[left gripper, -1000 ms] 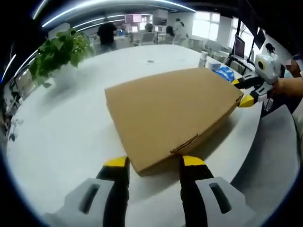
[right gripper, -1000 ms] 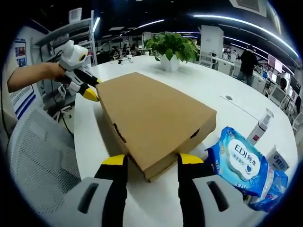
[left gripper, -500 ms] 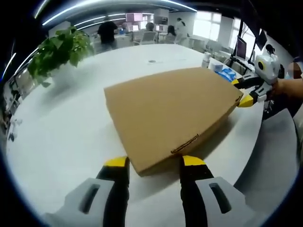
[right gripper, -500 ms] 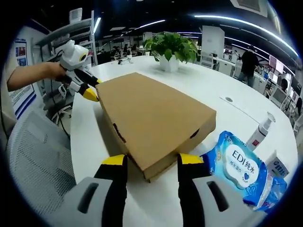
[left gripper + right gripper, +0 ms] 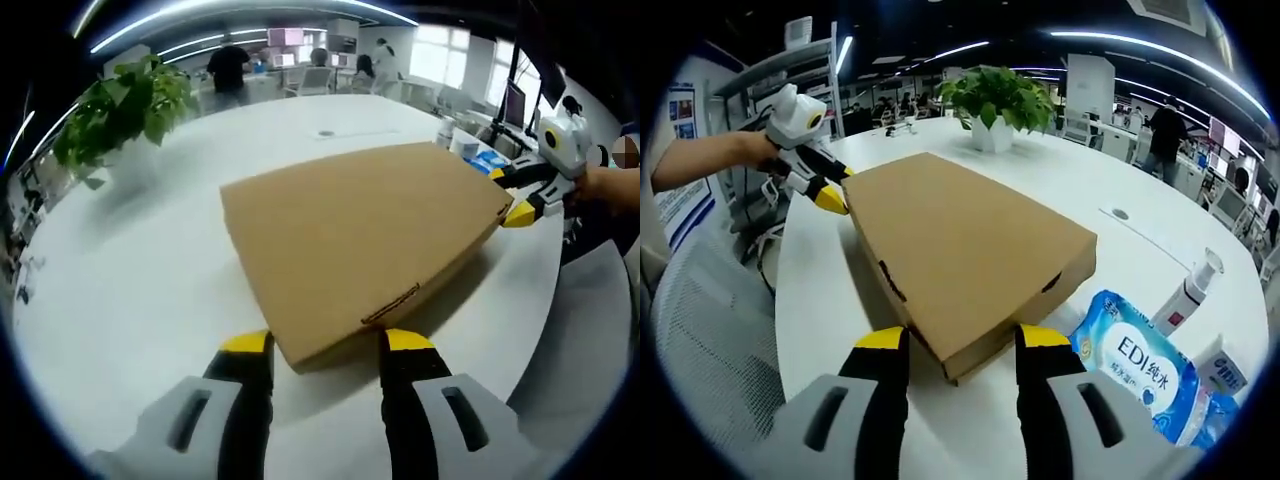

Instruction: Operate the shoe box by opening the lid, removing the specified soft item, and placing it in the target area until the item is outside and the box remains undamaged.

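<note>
In the left gripper view, a potted plant [image 5: 125, 105] is seen at the far left of the white desk [image 5: 130, 260], and people are seen standing among workstations beyond it. The closed brown shoe box [image 5: 360, 235] lies flat at the middle of the desk. The left hand-held gripper [image 5: 325, 345] is spread, its yellow-tipped jaws set at either side of the box's near corner; whether they touch the cardboard cannot be told. At the right of this view the right hand-held gripper [image 5: 522, 195] is seen at the opposite corner, held by a hand [image 5: 612, 185].

In the right gripper view, the left hand-held gripper is seen at the upper left, against the far corner of the box, with a forearm [image 5: 700, 160] behind it. A grey mesh chair [image 5: 710, 340] is seen below it, beside the desk edge. The right hand-held gripper [image 5: 960, 345] is likewise spread about the near corner of the box. To the right of the box, a blue wipes pack [image 5: 1140, 365] printed "EDI" with Chinese characters lies just beside it, and a white pump bottle [image 5: 1190, 290] stands behind the pack. A small round grommet [image 5: 1120, 213] is set in the desk farther back.
</note>
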Demonstrator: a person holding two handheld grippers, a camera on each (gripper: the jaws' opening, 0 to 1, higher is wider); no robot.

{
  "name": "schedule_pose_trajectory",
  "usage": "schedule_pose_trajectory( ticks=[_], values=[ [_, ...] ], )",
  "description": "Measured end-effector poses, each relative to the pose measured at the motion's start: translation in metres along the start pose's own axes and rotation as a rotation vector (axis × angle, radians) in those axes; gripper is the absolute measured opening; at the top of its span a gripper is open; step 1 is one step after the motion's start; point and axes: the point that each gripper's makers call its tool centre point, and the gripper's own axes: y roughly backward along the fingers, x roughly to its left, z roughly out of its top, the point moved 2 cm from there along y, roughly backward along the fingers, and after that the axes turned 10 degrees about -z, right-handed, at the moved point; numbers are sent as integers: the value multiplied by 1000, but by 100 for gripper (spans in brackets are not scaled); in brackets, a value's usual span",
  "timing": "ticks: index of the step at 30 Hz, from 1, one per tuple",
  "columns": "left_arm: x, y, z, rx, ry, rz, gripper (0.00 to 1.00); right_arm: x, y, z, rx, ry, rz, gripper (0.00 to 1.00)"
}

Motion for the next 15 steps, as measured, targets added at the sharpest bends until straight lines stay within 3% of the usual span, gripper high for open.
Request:
schedule_pose_trajectory(
  ticks=[15],
  values=[
    [14,-16,20,-12,5,-4,41,-24,-16,9,0,7,-12,39]
  ],
)
